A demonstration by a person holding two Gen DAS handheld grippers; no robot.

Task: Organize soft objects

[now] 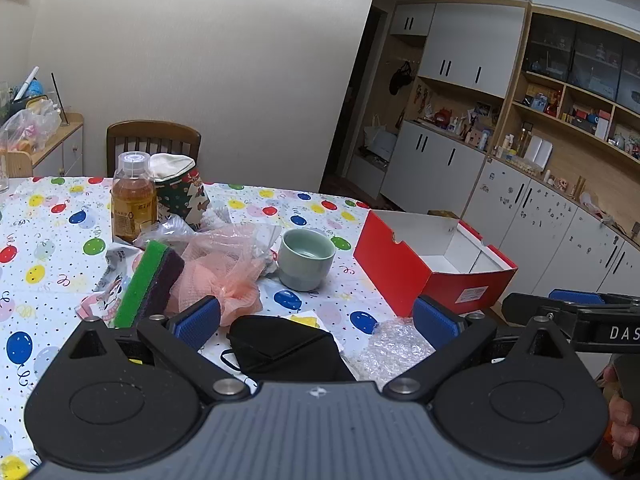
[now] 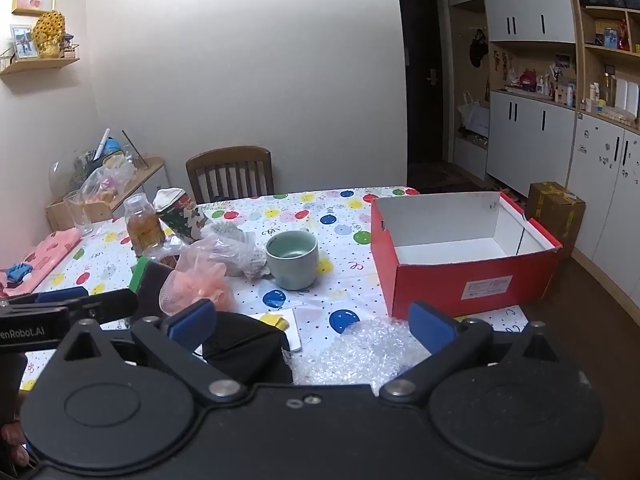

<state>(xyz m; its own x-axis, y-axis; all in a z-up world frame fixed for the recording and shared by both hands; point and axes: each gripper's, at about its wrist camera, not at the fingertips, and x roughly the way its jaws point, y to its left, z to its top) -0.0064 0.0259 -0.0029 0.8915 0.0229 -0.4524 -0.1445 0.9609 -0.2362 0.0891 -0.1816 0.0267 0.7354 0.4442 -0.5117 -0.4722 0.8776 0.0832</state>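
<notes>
both grippers hover over the table with jaws spread wide, nothing between them. left gripper (image 1: pixel 316 322) has the black face mask (image 1: pixel 280 346) right under it at 6 o'clock, pink mesh pouf (image 1: pixel 224 276) at 11. right gripper (image 2: pixel 312 326) sits over the bubble wrap (image 2: pixel 360 350). red box (image 2: pixel 464 256) is empty at 2 o'clock (looks like the drop spot). i'd pinch the mask at its folded middle, lift clear of the green cup (image 2: pixel 292 258), then swing to the box.
</notes>
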